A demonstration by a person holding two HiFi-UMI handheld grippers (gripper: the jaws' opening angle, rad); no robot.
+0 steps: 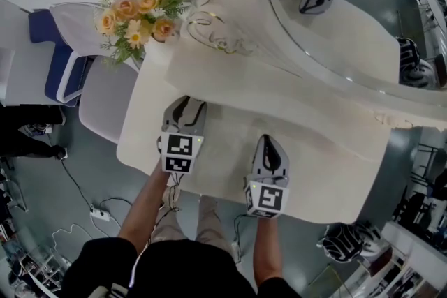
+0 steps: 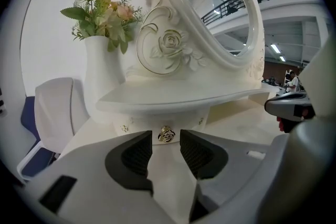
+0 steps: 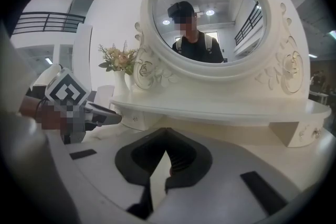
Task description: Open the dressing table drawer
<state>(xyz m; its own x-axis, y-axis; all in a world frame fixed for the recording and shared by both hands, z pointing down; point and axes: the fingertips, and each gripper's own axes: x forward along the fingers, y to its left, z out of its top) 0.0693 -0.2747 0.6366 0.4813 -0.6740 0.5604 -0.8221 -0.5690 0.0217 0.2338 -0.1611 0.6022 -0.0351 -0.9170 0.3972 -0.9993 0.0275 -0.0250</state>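
Note:
The cream dressing table (image 1: 314,150) carries a raised shelf (image 2: 178,98) under an oval mirror (image 2: 220,2). A small drawer front (image 2: 137,126) sits below that shelf, with a gold knob (image 2: 166,135) at its middle. In the left gripper view my left gripper (image 2: 165,140) is open, and the knob shows in the gap just beyond its fingertips, apart from both pads. In the head view the left gripper (image 1: 186,111) points at the shelf's left end. My right gripper (image 1: 269,147) rests over the tabletop further right; its jaws (image 3: 167,136) meet, empty.
A white vase of flowers (image 1: 140,14) stands at the table's left end, close beside the left gripper. A white chair (image 1: 105,101) and a blue chair (image 1: 49,52) stand to the left. A second small drawer (image 3: 304,134) sits under the shelf's right end.

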